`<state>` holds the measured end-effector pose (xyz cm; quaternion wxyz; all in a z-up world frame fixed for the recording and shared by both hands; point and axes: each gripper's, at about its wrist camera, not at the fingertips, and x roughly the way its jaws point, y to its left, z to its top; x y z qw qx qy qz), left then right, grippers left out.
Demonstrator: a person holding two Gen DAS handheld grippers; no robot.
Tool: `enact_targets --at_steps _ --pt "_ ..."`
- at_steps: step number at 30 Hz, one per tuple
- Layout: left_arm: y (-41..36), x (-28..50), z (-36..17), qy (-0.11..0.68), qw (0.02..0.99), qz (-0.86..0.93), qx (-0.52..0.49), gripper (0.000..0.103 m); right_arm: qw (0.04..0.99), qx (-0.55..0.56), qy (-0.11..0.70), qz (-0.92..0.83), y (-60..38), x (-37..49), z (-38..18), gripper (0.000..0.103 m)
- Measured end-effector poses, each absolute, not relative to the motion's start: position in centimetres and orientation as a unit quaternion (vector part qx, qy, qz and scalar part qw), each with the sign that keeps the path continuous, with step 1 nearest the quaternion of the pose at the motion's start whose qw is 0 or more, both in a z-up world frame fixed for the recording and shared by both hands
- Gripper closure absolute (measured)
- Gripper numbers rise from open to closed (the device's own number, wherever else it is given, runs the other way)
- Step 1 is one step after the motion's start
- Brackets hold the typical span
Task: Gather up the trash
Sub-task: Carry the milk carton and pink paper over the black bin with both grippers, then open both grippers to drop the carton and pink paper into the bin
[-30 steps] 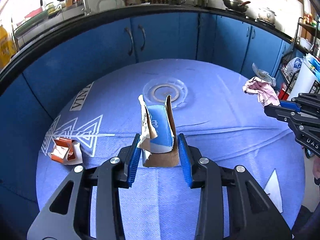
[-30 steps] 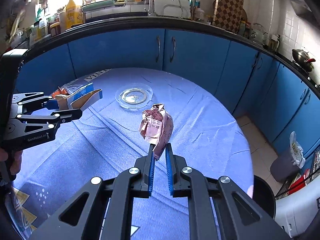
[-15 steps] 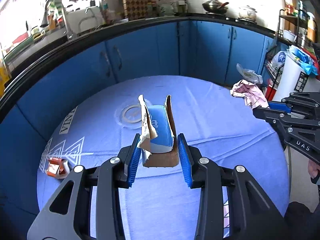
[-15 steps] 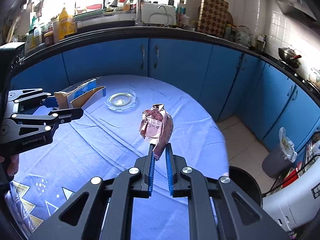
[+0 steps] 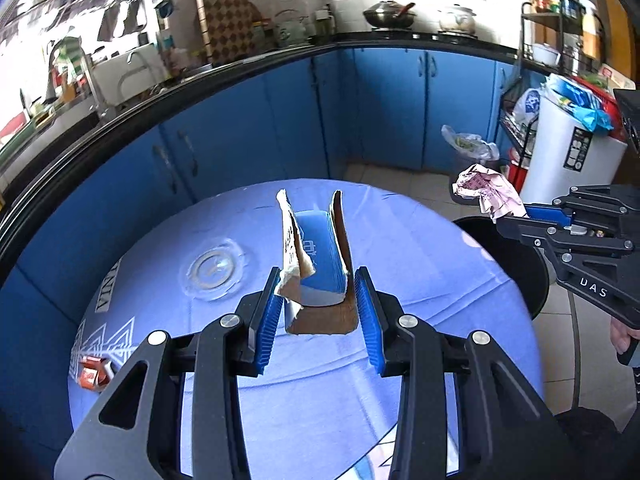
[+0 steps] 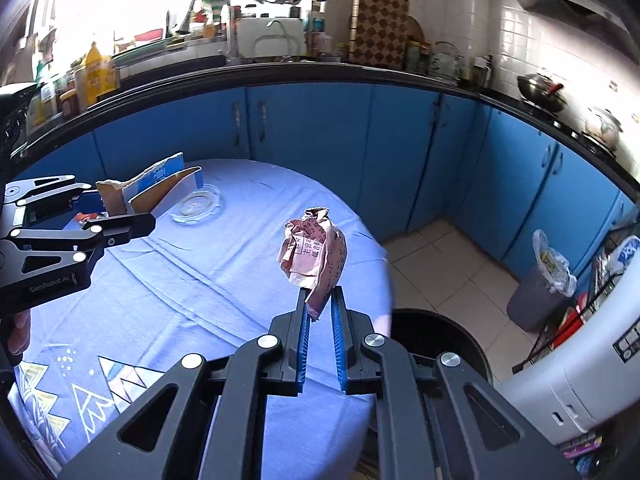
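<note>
My left gripper (image 5: 318, 280) is shut on a torn blue and brown cardboard box (image 5: 316, 264), held above the round blue-clothed table (image 5: 420, 264). That box (image 6: 156, 188) and the left gripper (image 6: 120, 216) also show at the left of the right wrist view. My right gripper (image 6: 320, 300) is shut on a crumpled pink paper (image 6: 314, 252), near the table's right edge. The same pink paper (image 5: 488, 192) hangs from the right gripper (image 5: 524, 216) in the left wrist view. A small red and white wrapper (image 5: 94, 374) lies on the table at its left edge.
A clear glass dish (image 5: 214, 272) sits on the cloth. A round black bin or stool (image 6: 436, 336) stands beside the table's right edge. A grey bin with a plastic liner (image 6: 544, 280) is by the blue cabinets (image 6: 320, 132). A white appliance (image 5: 568, 156) stands at the right.
Both grippers have swung to the right and risen a little with their loads. The floor, grey bin and black round object have come into view; the red wrapper has slid toward the left edge.
</note>
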<state>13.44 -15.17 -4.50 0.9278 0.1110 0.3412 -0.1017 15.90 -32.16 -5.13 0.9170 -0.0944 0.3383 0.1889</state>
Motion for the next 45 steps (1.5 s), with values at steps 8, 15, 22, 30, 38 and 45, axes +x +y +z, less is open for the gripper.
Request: enact_targets --at_steps 8,15,22,30,38,45 --pt "-19.5 14.8 -4.2 0.338 0.923 -0.128 0.131 0.065 0.925 -0.078 0.342 0.149 -36.3 16.2 -5.7 0.092" --pt "-23.0 16.3 -4.0 0.336 0.919 -0.149 0.145 0.065 0.929 -0.059 0.345 0.117 -40.0 16.9 -6.3 0.092" --pt "-26.1 17.6 -4.4 0.337 0.913 -0.168 0.156 0.065 0.931 -0.047 0.348 0.102 -41.8 18.0 -7.2 0.091" --pt "-28.1 19.0 -4.9 0.343 0.907 -0.179 0.165 0.065 0.933 -0.042 0.35 0.078 -42.8 19.6 -8.5 0.031" --pt "-30.4 20.1 -5.8 0.349 0.899 -0.197 0.174 0.065 0.929 -0.019 0.364 0.064 -45.0 19.8 -10.3 0.031" --pt "-33.1 20.5 -6.3 0.351 0.891 -0.22 0.185 0.065 0.929 0.002 0.368 0.041 -47.7 19.5 -11.0 0.031"
